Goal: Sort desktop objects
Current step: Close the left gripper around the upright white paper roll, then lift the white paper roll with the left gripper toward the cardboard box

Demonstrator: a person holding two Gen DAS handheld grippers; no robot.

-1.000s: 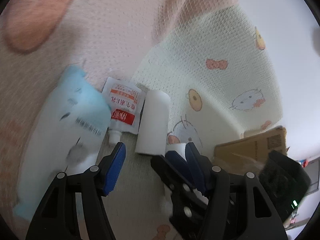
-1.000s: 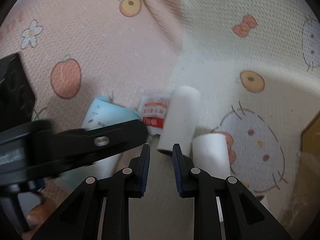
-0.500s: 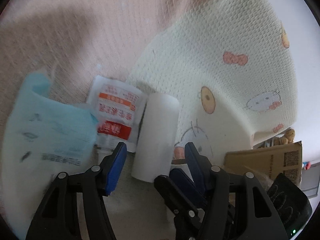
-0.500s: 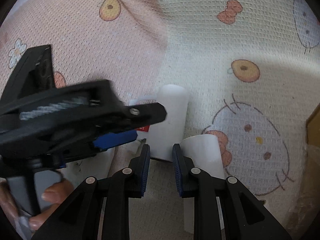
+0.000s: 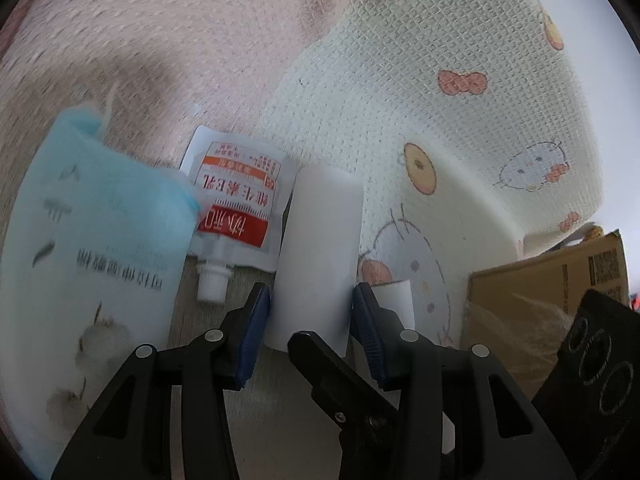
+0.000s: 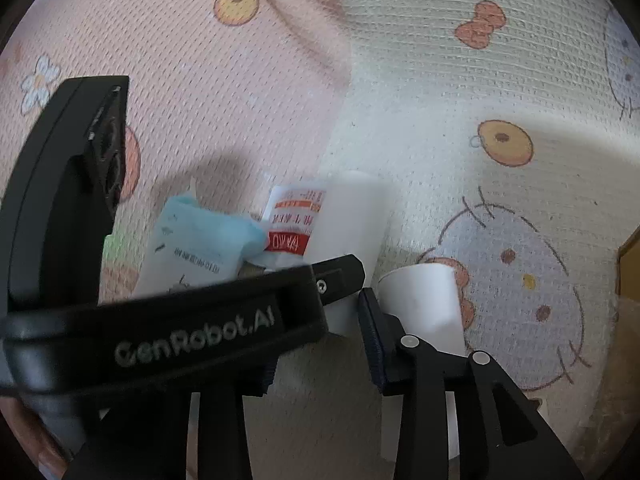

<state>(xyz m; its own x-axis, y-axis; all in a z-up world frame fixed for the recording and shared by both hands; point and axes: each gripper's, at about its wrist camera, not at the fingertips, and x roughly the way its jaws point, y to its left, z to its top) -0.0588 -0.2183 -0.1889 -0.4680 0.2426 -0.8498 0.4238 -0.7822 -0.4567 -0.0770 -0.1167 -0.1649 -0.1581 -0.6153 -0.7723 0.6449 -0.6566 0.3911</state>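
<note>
A white tube (image 5: 320, 240) lies on the cartoon-print cloth (image 5: 400, 100). My left gripper (image 5: 310, 312) is closing, and its blue pads touch both sides of the tube's near end. Left of the tube lie a white-and-red spout pouch (image 5: 236, 212) and a blue-and-white pack (image 5: 92, 248). A shorter white tube (image 6: 420, 300) stands just right of my right gripper (image 6: 318, 360). Its jaws are opening with only cloth and the long tube's end (image 6: 348, 220) ahead of them. The left gripper's body (image 6: 160, 340) crosses the right wrist view and hides the right gripper's left finger.
A cardboard box (image 5: 552, 280) sits at the right edge of the cloth. A black device (image 5: 600, 360) shows in front of the box. The cloth is pink on the left and cream on the right, with a raised fold (image 6: 312, 40) between.
The left gripper came down over the white tube and its jaws narrowed onto it. The right gripper's jaws went from shut to parted. The left gripper's body now covers more of the right wrist view.
</note>
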